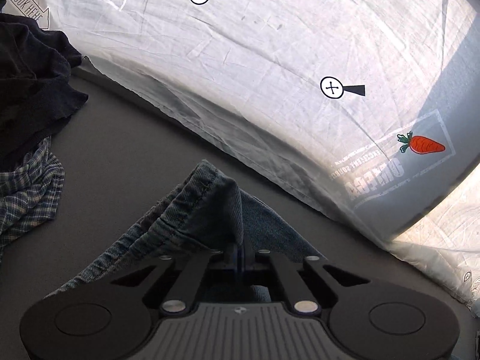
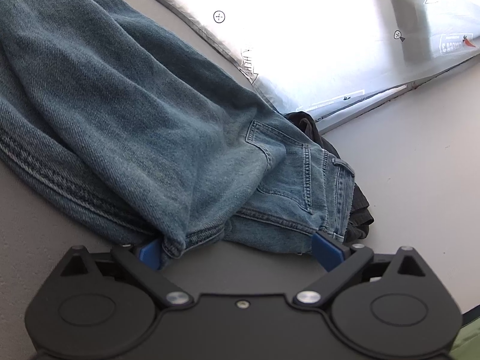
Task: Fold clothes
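Left wrist view: the left gripper [image 1: 240, 247] is clamped on a hem fold of the jeans [image 1: 198, 207], which peak at its tips above the grey table [image 1: 120, 138]. Dark clothes [image 1: 33, 84] and a checked shirt [image 1: 27, 198] lie at nine o'clock, with a white printed sheet [image 1: 270, 45] at twelve. In the right wrist view, the right gripper [image 2: 240, 250] stands wide apart, its blue pads [image 2: 327, 249] against the edge of the jeans [image 2: 135, 114] spread flat toward eleven o'clock.
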